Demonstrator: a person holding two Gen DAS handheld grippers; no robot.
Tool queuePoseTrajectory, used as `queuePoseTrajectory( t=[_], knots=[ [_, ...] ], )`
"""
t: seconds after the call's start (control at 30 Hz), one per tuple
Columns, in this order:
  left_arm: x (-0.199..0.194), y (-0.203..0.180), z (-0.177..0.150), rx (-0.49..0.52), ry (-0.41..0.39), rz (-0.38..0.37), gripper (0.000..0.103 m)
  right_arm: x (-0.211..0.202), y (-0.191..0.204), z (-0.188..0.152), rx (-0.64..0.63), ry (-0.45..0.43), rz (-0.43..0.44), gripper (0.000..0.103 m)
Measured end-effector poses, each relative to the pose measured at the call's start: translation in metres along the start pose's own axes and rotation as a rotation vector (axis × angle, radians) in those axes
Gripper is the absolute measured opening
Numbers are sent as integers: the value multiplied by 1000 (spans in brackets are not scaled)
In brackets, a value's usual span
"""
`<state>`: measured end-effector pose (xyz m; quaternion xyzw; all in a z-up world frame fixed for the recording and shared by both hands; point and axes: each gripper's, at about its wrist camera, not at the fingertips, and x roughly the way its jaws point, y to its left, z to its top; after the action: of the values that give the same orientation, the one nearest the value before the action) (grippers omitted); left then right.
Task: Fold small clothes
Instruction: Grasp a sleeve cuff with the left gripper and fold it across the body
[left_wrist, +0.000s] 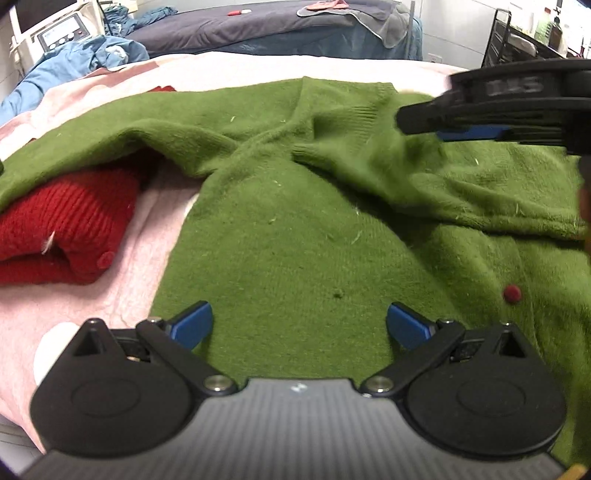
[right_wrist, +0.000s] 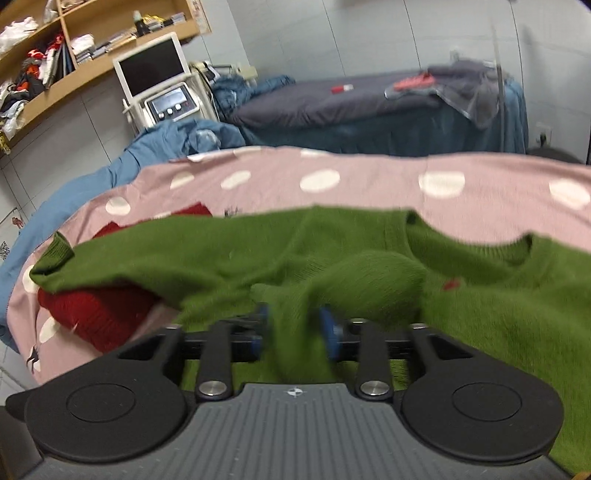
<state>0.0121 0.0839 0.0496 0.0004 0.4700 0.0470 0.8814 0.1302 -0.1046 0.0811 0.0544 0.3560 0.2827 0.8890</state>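
A green knit sweater lies spread on a pink dotted blanket. My left gripper is open and empty just above the sweater's body. My right gripper is shut on a fold of the green sweater's sleeve and holds it lifted over the body. The right gripper also shows in the left wrist view at the upper right. The other sleeve stretches left over a folded red knit garment. A red button sits on the sweater's front.
The pink blanket covers the bed I work on. A blue cloth hangs at its left edge. Behind stand a second bed with dark bedding, a white machine with a screen and wooden shelves.
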Motion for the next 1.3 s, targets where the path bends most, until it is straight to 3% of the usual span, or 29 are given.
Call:
queuePoseTrajectory(
  t=[0.1, 0.2, 0.3, 0.4, 0.5, 0.6, 0.73, 0.8, 0.9, 0.97, 1.07, 1.1, 1.2, 1.3],
  knots=[
    [2, -3, -1, 12, 3, 5, 103, -25, -8, -9, 17, -35, 9, 85],
    [2, -4, -1, 12, 1, 7, 103, -48, -14, -22, 13, -69, 2, 86],
    [-2, 0, 3, -19, -26, -10, 103, -73, -26, -40, -10, -107, -101, 86],
    [-9, 15, 14, -111, -86, -94, 102, -96, -54, -55, 73, -116, -190, 86],
    [-5, 33, 32, -270, -74, -260, 85, -120, -85, -75, 218, -114, -230, 86],
    [7, 45, 50, -398, -69, -392, 74, -136, -98, -97, 262, -118, -263, 86],
    [37, 50, 69, -500, -39, -433, 62, -138, -106, -120, 294, -105, -278, 86],
    [53, 51, 73, -548, -20, -447, 62, -139, -107, -128, 288, -132, -276, 86],
    [67, 48, 78, -540, -48, -409, 62, -136, -101, -133, 224, -160, -302, 96],
    [75, 47, 81, -554, -53, -427, 60, -133, -97, -137, 178, -167, -309, 102],
    [86, 45, 84, -591, -76, -472, 41, -128, -90, -136, 130, -152, -322, 103],
    [90, 44, 87, -585, -89, -475, 33, -127, -89, -135, 121, -149, -326, 103],
    [90, 36, 95, -542, -119, -457, 19, -124, -88, -135, 110, -143, -329, 103],
    [72, 33, 95, -502, -195, -441, 15, -123, -87, -136, 105, -144, -331, 103]
  ],
)
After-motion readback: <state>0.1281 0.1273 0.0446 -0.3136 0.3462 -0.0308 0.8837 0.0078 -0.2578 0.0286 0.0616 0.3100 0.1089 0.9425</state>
